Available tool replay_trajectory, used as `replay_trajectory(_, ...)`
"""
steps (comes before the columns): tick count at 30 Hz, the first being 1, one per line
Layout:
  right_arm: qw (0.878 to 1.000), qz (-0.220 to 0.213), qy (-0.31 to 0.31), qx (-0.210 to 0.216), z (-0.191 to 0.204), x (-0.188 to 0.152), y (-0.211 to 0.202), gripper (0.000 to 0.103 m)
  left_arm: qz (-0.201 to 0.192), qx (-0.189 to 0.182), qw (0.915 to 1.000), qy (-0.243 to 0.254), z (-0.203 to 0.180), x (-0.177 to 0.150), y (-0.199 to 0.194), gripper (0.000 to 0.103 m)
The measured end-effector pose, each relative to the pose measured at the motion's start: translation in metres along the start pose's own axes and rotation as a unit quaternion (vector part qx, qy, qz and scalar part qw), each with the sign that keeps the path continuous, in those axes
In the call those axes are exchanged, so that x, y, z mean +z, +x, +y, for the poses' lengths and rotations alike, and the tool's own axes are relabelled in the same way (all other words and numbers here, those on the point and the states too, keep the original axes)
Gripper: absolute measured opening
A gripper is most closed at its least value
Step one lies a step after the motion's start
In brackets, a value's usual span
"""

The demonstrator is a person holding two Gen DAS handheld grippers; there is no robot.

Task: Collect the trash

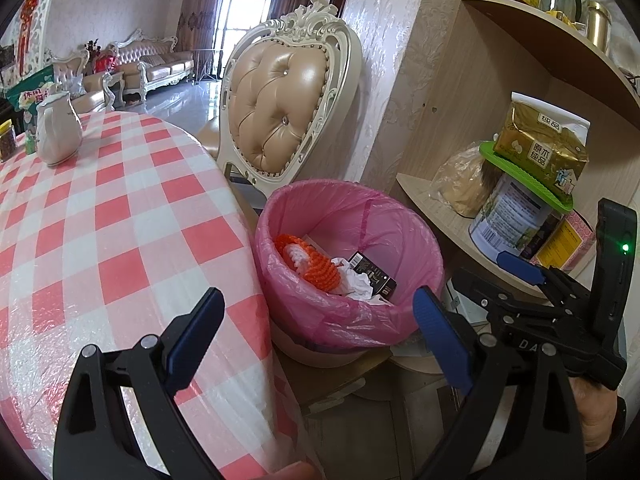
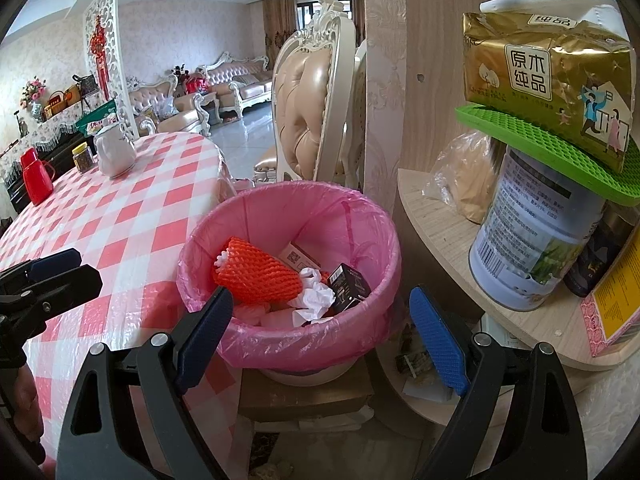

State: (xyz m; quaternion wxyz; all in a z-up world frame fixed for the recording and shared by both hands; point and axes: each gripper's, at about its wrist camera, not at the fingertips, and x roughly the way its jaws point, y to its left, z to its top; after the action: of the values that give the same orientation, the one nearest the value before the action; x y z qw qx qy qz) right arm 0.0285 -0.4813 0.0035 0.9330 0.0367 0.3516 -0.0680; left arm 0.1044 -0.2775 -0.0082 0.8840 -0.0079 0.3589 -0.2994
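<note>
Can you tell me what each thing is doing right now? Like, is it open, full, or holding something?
Left gripper: open, holding nothing.
Right gripper: open, holding nothing.
Bin: pink bag inside, partly filled.
Foam net: lying in the bin.
Black box: tilted in the bin.
Teapot: upright, lid on.

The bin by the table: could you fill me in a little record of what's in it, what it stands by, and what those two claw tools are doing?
bin: pink-lined bin, between table and shelf
contents: orange foam net, crumpled tissue, black box, white carton
table: red checked cloth, white jug on it
shelf: tin, green mat, gold pack stacked
left gripper: open, empty
right gripper: open, empty, facing bin
</note>
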Motion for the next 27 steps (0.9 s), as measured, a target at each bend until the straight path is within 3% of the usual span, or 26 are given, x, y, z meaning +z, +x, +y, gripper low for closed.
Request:
replay_trajectory(19,1.000,-0.001,0.003,0.000,0.000,-0.001,-0.002,0.085,0.004,-0.008,0.9999,0.007,-0.005,0.001,0.001,0.095)
replay_trajectory(27,1.000,0.001,0.007,0.000,-0.003,-0.003,-0.002,0.085,0.000,0.011,0.9996,0.025,-0.012,0.002,0.000,0.095)
